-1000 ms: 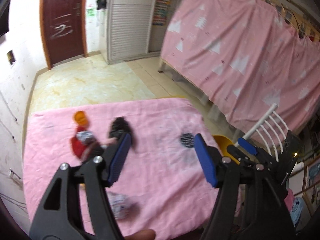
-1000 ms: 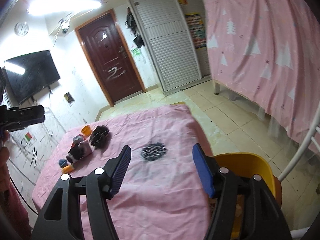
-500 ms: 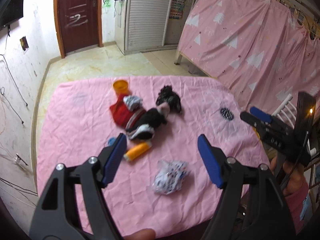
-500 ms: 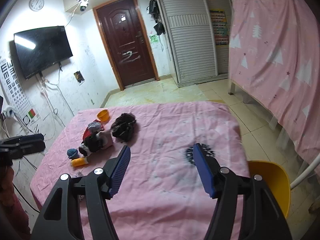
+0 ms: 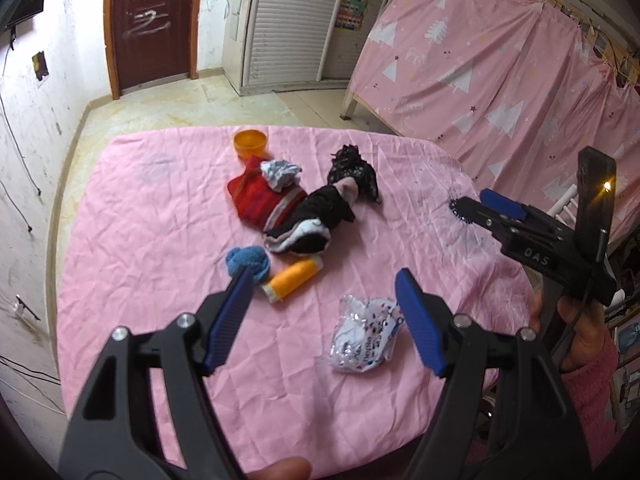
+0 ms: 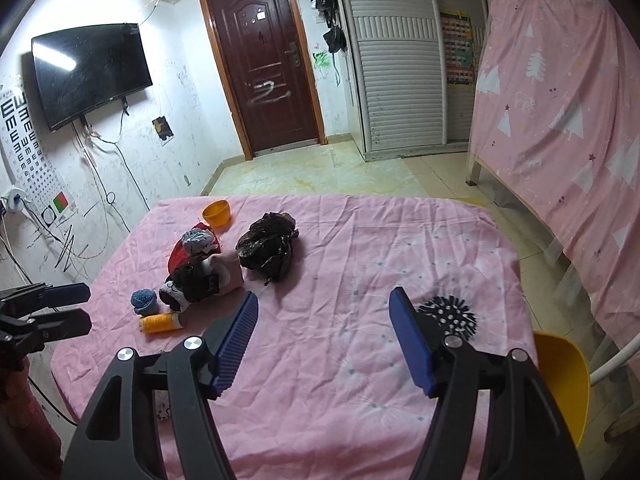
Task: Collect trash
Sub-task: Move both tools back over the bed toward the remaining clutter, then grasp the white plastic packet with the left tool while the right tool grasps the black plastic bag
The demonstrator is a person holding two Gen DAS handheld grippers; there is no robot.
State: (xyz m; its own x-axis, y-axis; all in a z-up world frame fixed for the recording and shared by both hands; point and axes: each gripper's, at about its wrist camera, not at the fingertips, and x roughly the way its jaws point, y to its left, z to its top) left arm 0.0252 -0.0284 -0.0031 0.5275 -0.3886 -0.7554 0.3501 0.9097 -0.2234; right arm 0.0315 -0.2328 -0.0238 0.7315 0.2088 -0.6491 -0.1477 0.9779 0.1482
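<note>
The tabletop (image 5: 132,216), draped in a wrinkled pink cloth, has broad bare stretches along its left side and near edge; floor shows past its far edge, toward the door. The left gripper (image 5: 324,312) hangs over the near part with its blue fingers (image 5: 230,318) spread wide and nothing between them. Just beyond its right finger lies a crumpled white printed wrapper (image 5: 366,336), flat on the cloth and apart from the rest. Farther in, an orange thread spool (image 5: 294,280) lies on its side beside a blue yarn ball (image 5: 248,262), both next to a heap of red, black and white clothing (image 5: 292,212) topped by a grey paper wad (image 5: 280,172). A crumpled black plastic bag (image 5: 354,172) touches the heap's far right. An orange bowl (image 5: 250,142) stands near the far edge; its inside looks bare. The right gripper (image 6: 322,334) hovers over open cloth, fingers (image 6: 412,342) parted and holding nothing, with a black spiky ball (image 6: 454,316) just beside its right finger. A yellow chair (image 6: 562,380) sits off the tabletop's right edge.
</note>
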